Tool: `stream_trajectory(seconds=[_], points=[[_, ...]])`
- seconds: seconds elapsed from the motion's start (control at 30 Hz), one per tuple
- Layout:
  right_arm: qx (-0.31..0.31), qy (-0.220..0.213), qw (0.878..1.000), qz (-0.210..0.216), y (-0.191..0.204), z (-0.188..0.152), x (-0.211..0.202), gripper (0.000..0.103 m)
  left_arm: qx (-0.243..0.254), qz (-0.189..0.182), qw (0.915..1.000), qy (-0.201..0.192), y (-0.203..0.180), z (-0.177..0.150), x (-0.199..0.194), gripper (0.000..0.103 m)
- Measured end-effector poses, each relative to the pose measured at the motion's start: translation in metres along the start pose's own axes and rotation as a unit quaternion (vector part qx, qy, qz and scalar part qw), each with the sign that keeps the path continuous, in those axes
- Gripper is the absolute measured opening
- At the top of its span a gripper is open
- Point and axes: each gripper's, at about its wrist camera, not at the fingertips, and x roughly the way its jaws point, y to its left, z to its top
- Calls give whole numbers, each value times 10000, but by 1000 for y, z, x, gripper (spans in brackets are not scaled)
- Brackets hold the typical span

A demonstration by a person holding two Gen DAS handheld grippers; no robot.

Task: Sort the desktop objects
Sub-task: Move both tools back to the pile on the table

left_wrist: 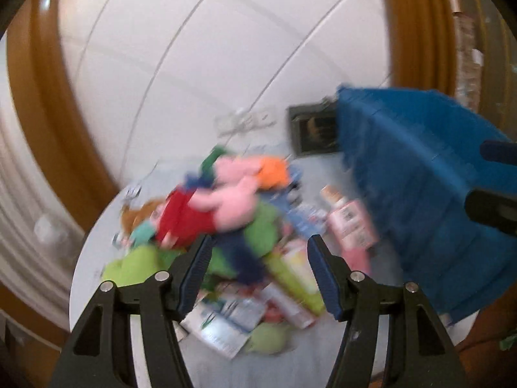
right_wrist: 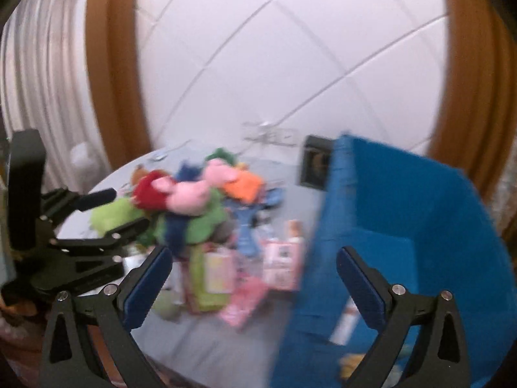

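Observation:
A blurred heap of plush toys (left_wrist: 232,200) in pink, red, orange, green and dark blue lies on the round pale table (left_wrist: 290,365), with several flat packets (left_wrist: 352,223) around it. My left gripper (left_wrist: 258,242) hangs open over the near side of the heap with nothing between its pads. A blue fabric bin (right_wrist: 404,210) stands to the right, and a pale packet (right_wrist: 347,320) lies inside it. My right gripper (right_wrist: 255,253) stands wide open and empty, straddling the bin's left wall. It also shows at the right edge of the left wrist view as the right gripper (left_wrist: 481,177).
A dark framed object (left_wrist: 313,132) stands behind the bin. White cables and a socket strip (left_wrist: 245,119) lie at the table's far edge. White tiled floor and brown wood trim (left_wrist: 42,113) lie beyond. The left gripper (right_wrist: 129,208) reaches in from the left of the right wrist view.

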Motion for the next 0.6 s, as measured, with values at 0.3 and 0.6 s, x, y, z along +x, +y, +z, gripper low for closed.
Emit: stream_trajectory(seconds=[0.3, 0.6], points=[[175, 1002, 9948, 107, 73, -60, 117, 103, -541, 105, 9899, 1303, 57, -114, 96, 61], [962, 2194, 9697, -469, 53, -149, 197, 103, -447, -283, 9764, 2095, 29, -172, 146, 61]])
